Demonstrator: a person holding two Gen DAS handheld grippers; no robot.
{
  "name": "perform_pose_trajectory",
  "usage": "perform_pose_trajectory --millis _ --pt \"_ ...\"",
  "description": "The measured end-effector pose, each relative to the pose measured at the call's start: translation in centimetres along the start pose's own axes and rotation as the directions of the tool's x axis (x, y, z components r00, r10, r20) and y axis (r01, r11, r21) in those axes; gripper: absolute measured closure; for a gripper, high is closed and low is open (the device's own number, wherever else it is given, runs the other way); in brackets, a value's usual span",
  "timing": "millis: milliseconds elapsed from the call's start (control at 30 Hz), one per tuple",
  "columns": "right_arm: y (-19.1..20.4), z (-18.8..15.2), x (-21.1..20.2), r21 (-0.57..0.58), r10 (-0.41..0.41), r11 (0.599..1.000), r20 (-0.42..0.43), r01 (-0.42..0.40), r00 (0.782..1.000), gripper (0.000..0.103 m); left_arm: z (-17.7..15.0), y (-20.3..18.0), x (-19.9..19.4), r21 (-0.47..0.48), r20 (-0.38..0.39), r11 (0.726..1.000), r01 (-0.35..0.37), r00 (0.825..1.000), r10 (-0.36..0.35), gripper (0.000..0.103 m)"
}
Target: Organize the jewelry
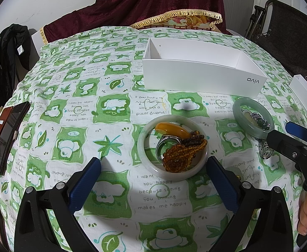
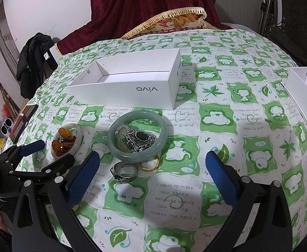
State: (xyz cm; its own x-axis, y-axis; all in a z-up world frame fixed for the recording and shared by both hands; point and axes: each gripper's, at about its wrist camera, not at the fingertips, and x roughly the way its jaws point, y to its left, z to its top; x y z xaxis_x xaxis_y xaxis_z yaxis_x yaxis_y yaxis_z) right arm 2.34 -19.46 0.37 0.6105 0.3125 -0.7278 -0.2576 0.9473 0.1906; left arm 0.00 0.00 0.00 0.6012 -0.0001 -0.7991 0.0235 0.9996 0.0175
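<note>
Both my left gripper [image 1: 153, 168] and right gripper [image 2: 152, 163] hang released over the tablecloth [image 1: 115, 191], the pale bangle [image 1: 173, 147] with amber beads [image 1: 182, 155] near its front edge, the empty white box [image 1: 201, 71] behind, and I fear a careless pinch could scatter beads.

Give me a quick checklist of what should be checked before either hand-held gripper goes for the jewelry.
1. White box empty and open on top: ok.
2. Left hand-held gripper open, holding nothing: ok.
3. Right hand-held gripper open, holding nothing: ok.
4. Pale bangle near the left gripper: ok.
5. Silver ring and gold ring lying loose beside the green bangle: ok.
6. Beads free of the ring under them: cannot tell.
</note>
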Motion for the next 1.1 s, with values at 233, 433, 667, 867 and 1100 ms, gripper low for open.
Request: perform_pose_trajectory --millis 233,433,667,867,1100 --pt "0.0 0.0 0.0 0.001 0.000 1.000 0.000 0.000 1.000 0.005 0.0 0.0 0.0 0.000 0.000 1.000 0.000 1.000 0.000 0.003" --pt "0.0 0.1 0.0 0.001 0.001 1.000 0.000 -0.001 1.000 0.005 0.0 0.0 0.0 0.000 0.000 1.000 0.001 1.000 -0.001 0.003" --pt "-0.1 0.0 -0.1 0.011 0.010 1.000 0.000 -0.010 1.000 0.005 0.1 0.3 -0.1 0.016 -0.014 0.999 0.028 1.000 -0.028 0.003" --pt "-0.6 0.2 -0.1 0.032 0.029 0.999 0.000 -0.029 1.000 0.005 0.2 1.0 -0.6 -0.006 -0.016 0.997 0.077 0.997 -0.077 0.003" --pt "0.1 1.6 0.4 -0.002 0.041 0.999 -0.002 -0.041 0.999 0.005 1.5 -0.3 0.9 0.078 -0.028 0.996 0.052 0.998 -0.050 0.003"
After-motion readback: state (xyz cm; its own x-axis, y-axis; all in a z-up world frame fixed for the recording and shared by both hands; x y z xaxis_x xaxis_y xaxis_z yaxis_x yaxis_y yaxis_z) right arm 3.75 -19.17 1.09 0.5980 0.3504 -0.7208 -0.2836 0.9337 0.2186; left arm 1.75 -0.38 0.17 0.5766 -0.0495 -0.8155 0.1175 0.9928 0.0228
